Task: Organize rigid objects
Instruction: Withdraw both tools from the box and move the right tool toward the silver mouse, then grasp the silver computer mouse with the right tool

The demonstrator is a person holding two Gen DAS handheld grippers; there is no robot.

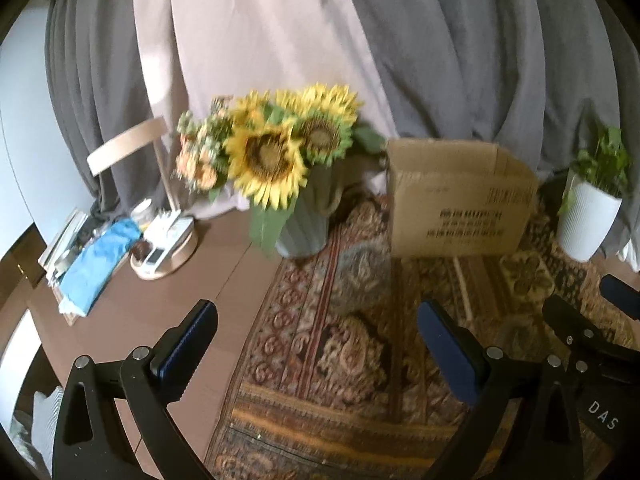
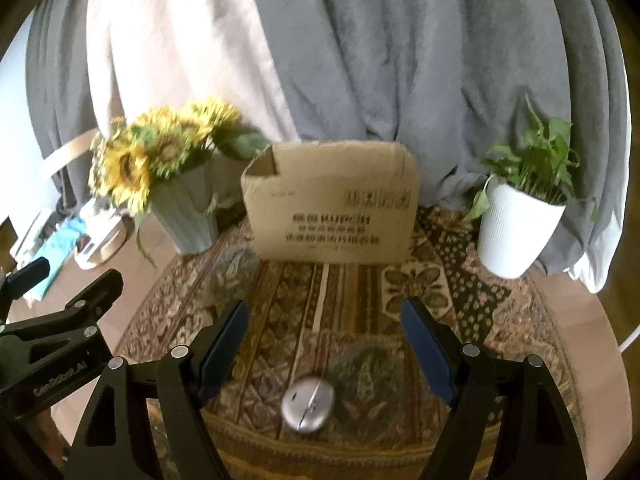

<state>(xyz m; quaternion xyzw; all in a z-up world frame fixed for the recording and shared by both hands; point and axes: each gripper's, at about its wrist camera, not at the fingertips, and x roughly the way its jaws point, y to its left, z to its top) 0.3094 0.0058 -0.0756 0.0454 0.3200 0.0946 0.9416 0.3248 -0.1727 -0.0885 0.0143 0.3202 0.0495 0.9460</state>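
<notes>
Mouse (image 2: 307, 409), silver and blurred, lies on the patterned cloth (image 2: 340, 300) covering the tabletop (image 1: 168, 300), low between the right gripper (image 2: 325, 354) fingers but not touching either. Those fingers stand apart, nothing held. The left gripper (image 1: 316, 354) has its fingers wide apart over bare cloth, empty. Beyond stand a cardboard box (image 2: 332, 204), a sunflower vase (image 2: 186, 212) and a white plant pot (image 2: 516, 228).
</notes>
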